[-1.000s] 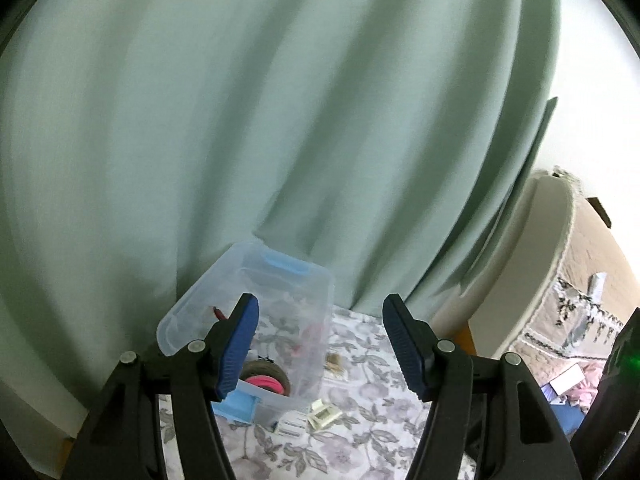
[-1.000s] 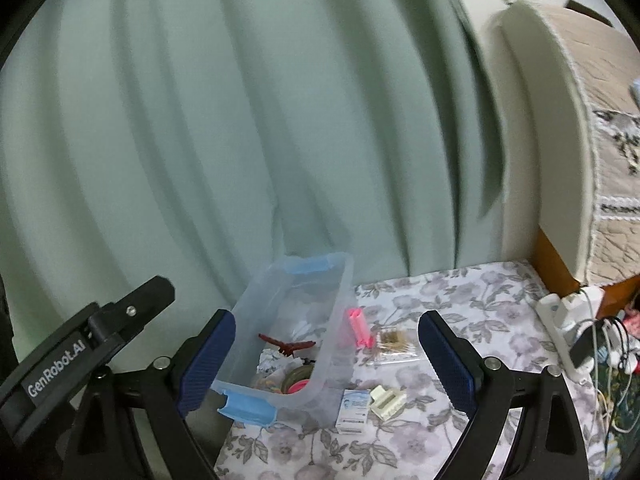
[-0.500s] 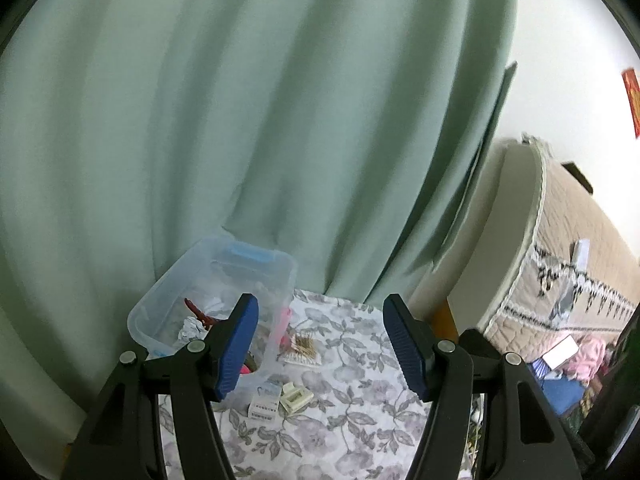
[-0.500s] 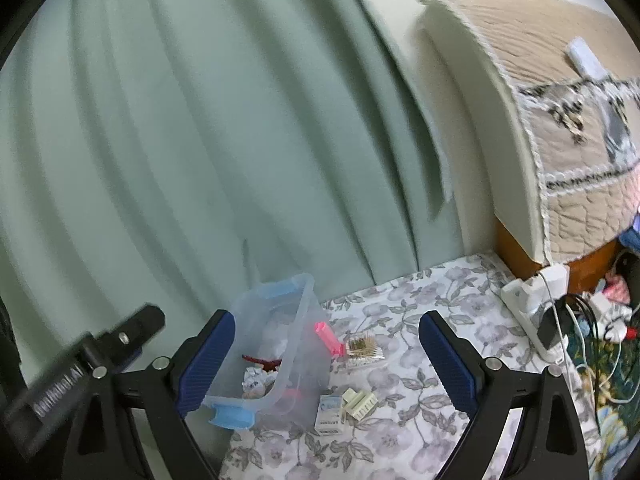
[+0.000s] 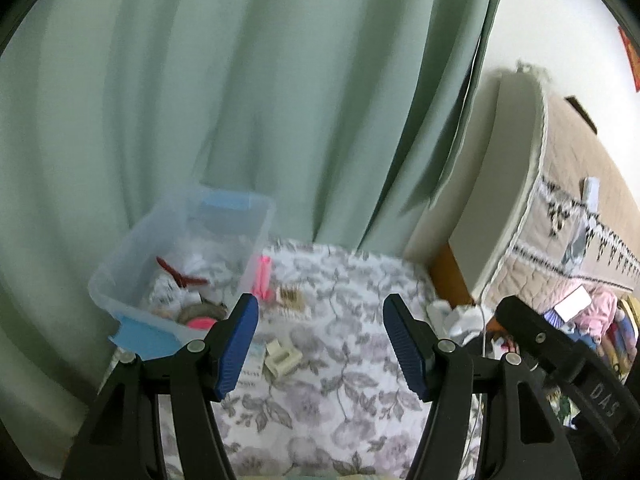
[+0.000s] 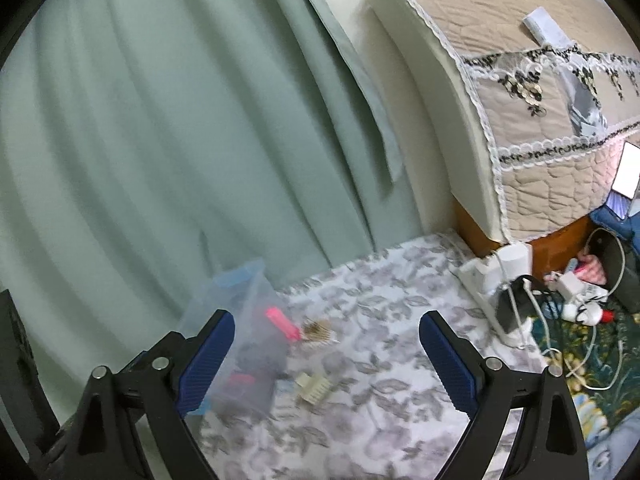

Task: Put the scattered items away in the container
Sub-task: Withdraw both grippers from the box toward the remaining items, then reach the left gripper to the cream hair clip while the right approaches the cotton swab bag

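Observation:
A clear plastic bin [image 5: 256, 236] with blue latches stands at the back left of a floral cloth; it also shows in the right wrist view [image 6: 256, 300]. Inside lie red pliers [image 5: 180, 274] and a tape roll [image 5: 200, 316]. Beside it on the cloth lie a pink item [image 5: 262, 276] [image 6: 282, 322], a brown bristly item [image 5: 290, 298] [image 6: 318, 332], a cream clip [image 5: 282, 356] [image 6: 314, 388] and a small white box [image 5: 254, 360]. My left gripper [image 5: 320, 344] and right gripper [image 6: 326, 360] are both open, empty, above the cloth.
A green curtain [image 5: 240, 100] hangs behind the bin. A quilt-covered headboard [image 6: 520, 100] stands at the right. A power strip with plugs and cables [image 6: 516, 300] lies at the cloth's right edge. The floral cloth [image 5: 340, 380] spreads in front.
Both views have swung right and tilted down, showing more cloth, the scattered items and the headboard. The bin has slid left in the frames. Both grippers stay open.

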